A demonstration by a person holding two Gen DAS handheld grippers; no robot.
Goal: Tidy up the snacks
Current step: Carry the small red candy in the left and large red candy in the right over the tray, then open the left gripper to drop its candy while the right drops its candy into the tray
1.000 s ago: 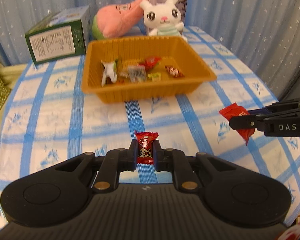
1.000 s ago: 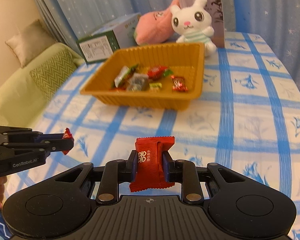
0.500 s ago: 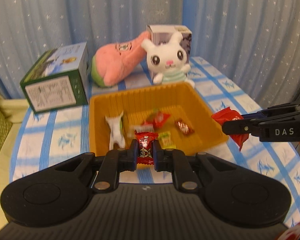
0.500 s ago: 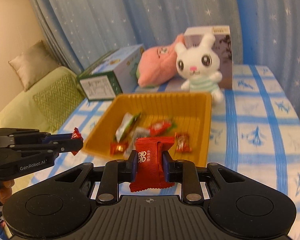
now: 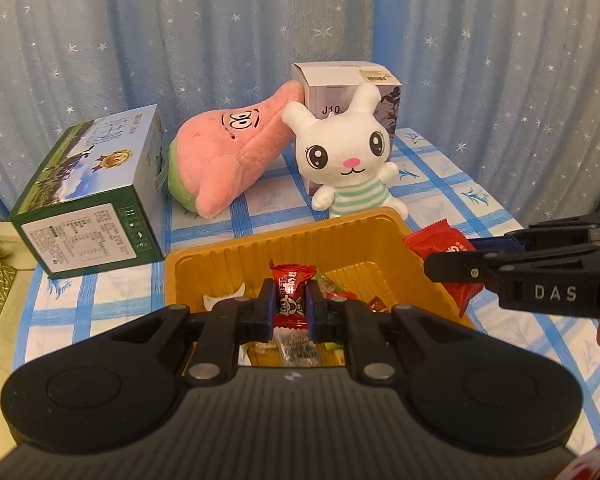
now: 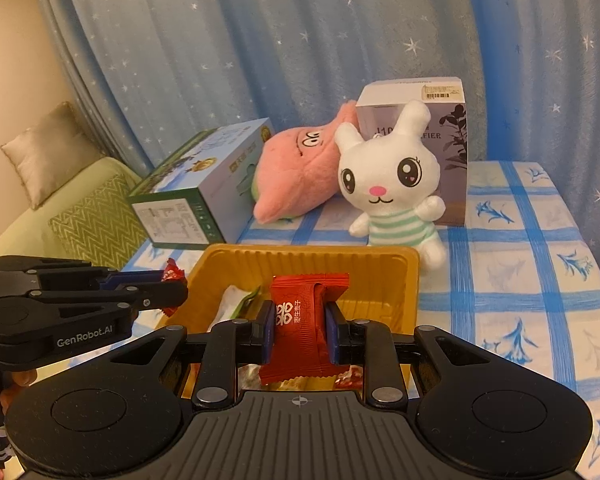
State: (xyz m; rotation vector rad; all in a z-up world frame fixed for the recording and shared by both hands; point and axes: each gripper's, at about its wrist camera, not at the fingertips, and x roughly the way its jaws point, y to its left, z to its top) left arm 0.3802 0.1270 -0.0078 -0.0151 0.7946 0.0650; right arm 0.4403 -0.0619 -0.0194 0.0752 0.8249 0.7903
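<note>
While a second ago both grippers hung over bare checked cloth short of the tray, they now sit over it, with the tray filling the lower middle of each view. Nearest in the left wrist view, the left gripper [image 5: 291,304] is clamped narrow on a small red candy [image 5: 292,294] with twisted ends, held upright at lower centre over the orange tray [image 5: 236,252], just as it was held before. In the right wrist view the right gripper [image 6: 299,330] pinches a larger red packet [image 6: 302,332] across its middle, above the tray's near half, and that grip is also unchanged. Each gripper shows from the side in the other's view: the right one enters from the right edge of the left view with its packet over the tray's right rim, and the left one enters from the lower left of the right view with its candy by the tray's left rim. Below the fingers, several loose wrapped snacks [image 5: 296,346] lie on the tray floor, partly hidden by the gripper bodies. Just beyond the tray's far wall a white plush rabbit [image 5: 350,156] sits in the upper middle, touching the far right corner. Beside it, to the left, a pink plush [image 5: 228,152] leans against a grey box [image 5: 340,88] standing behind the rabbit. Farther left lies a green box [image 5: 96,200] on the blue checked tablecloth [image 5: 460,184]. Behind everything hangs a blue starred curtain [image 5: 180,32], and a green sofa with cushions [image 6: 60,160] shows at the left edge of the right view.
</note>
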